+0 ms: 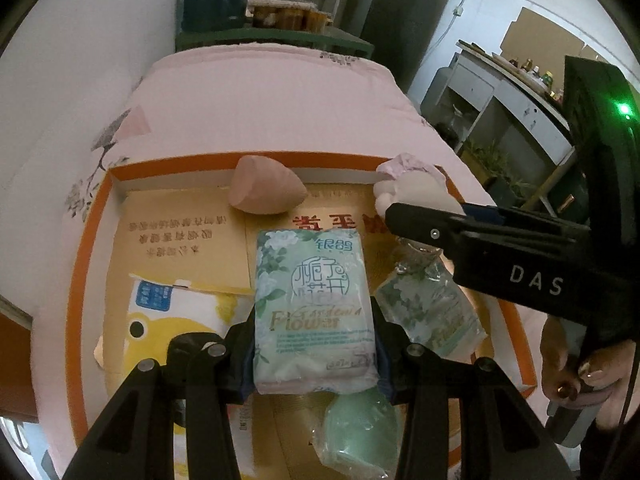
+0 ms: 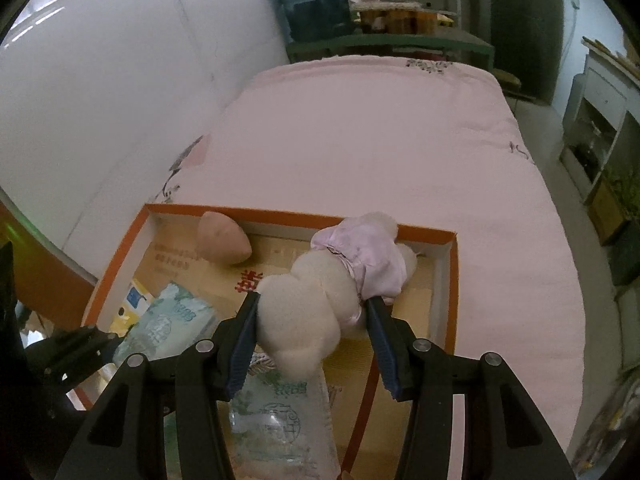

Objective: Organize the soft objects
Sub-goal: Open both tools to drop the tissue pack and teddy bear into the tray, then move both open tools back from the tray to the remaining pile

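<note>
My left gripper (image 1: pixel 314 344) is shut on a green tissue pack (image 1: pixel 314 304), held over the orange-rimmed cardboard box (image 1: pixel 76 264). My right gripper (image 2: pixel 312 320) is shut on a white plush toy (image 2: pixel 304 312) in a pink dress (image 2: pixel 364 256), above the box's far right part; the toy also shows in the left wrist view (image 1: pixel 416 192). A second green tissue pack (image 1: pixel 432 308) lies in the box under the right gripper. A pink sponge (image 1: pixel 262 190) lies at the box's far wall. A yellow-and-white pack (image 1: pixel 172 320) lies at the left. A green sponge (image 1: pixel 360 428) in plastic lies below my left gripper.
The box sits on a bed with a pink quilt (image 2: pixel 380 140). A white wall (image 2: pixel 100 100) runs along the left. Green shelves (image 2: pixel 392 40) with a water jug stand beyond the bed. Cabinets (image 1: pixel 500 100) stand at the right.
</note>
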The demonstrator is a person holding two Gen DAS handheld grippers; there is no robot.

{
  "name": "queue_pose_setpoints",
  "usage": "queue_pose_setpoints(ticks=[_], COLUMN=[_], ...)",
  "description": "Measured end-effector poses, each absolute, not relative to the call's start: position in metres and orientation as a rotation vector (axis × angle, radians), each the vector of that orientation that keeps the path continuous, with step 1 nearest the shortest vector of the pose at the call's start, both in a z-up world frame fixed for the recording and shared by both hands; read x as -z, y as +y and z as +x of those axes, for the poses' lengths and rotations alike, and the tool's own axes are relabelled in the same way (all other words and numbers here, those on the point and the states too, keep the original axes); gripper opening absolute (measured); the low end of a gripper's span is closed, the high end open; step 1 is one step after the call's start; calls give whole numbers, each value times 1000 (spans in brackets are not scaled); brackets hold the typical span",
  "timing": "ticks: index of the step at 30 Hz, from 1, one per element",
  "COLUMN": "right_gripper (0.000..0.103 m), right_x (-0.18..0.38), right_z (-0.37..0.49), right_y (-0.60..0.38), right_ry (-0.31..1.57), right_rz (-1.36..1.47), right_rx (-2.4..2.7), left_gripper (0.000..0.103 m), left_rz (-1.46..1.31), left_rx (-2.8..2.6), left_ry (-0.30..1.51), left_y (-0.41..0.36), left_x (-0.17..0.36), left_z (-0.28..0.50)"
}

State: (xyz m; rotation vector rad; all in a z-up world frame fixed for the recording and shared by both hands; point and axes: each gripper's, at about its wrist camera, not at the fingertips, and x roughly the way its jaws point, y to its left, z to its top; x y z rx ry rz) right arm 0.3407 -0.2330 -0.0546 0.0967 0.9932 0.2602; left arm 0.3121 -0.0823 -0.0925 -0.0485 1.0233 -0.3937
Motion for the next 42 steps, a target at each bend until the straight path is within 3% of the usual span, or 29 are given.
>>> queue_pose_setpoints(ticks=[5, 9, 22, 26, 42], right_gripper=[55, 63, 67, 73, 73], right_x=[59, 61, 59, 53, 32], right_z=[343, 343, 338, 334, 317], right_y=[-232, -232, -234, -233, -233], right_ry=[1001, 1005, 1001, 988, 951], right_rz=[103, 106, 132, 141, 142], right_rx=[-264, -269, -282, -292, -289], left_gripper=[47, 48, 68, 69, 69], left_rz=[-87, -104, -115, -102, -95], left_rx=[407, 420, 420, 420, 399], left_ry=[1047, 1051, 1012, 1007, 928], left_y=[-79, -76, -72, -72, -61], left_x=[97, 97, 88, 85, 60], left_z=[316, 318, 313, 310, 285])
